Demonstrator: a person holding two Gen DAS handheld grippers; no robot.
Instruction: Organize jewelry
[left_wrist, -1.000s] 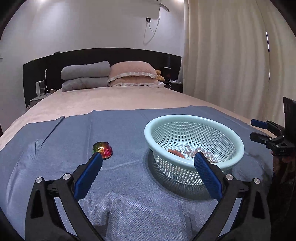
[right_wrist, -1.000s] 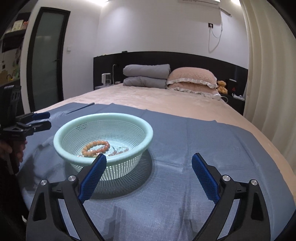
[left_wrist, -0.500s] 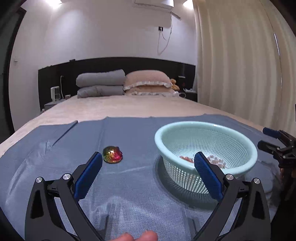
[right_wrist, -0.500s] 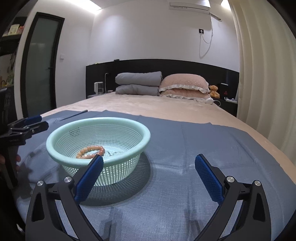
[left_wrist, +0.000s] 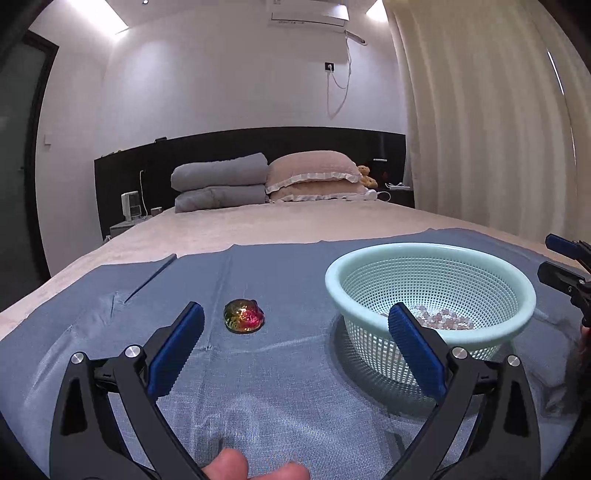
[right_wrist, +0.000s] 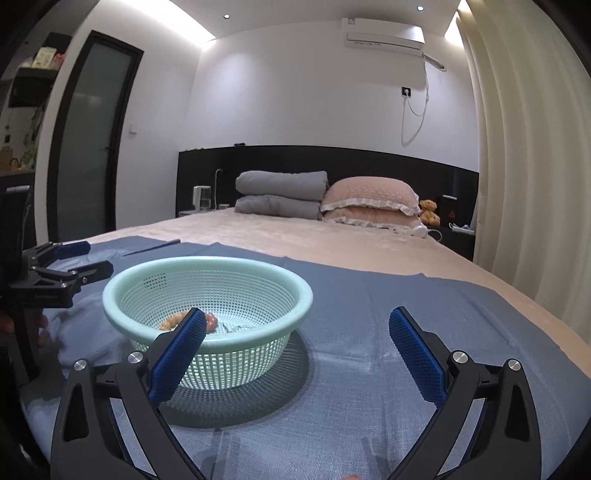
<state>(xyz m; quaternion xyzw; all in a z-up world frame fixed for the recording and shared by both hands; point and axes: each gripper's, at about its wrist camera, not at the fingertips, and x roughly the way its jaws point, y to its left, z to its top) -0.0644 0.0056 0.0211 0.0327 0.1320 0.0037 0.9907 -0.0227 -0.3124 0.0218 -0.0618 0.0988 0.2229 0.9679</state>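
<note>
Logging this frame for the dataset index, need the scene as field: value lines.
surface: blue cloth on a bed
basket: mint mesh basket, upright on the cloth
in basket: orange bead bracelet, pale pink bead bracelet
outside basket: iridescent brooch, lying on the cloth to the basket's left
left gripper: open, holding nothing
right gripper: open, holding nothing

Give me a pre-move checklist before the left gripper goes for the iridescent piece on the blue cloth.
1. Left gripper open, nothing between the fingers: ok.
2. Iridescent piece lying apart from the basket, on the blue cloth: ok.
3. Piece ahead, nearer the left finger: ok.
4. Right gripper open and empty: ok.
5. Bead bracelets inside the basket: ok.
6. Piece's grip firmness: cannot tell.
</note>
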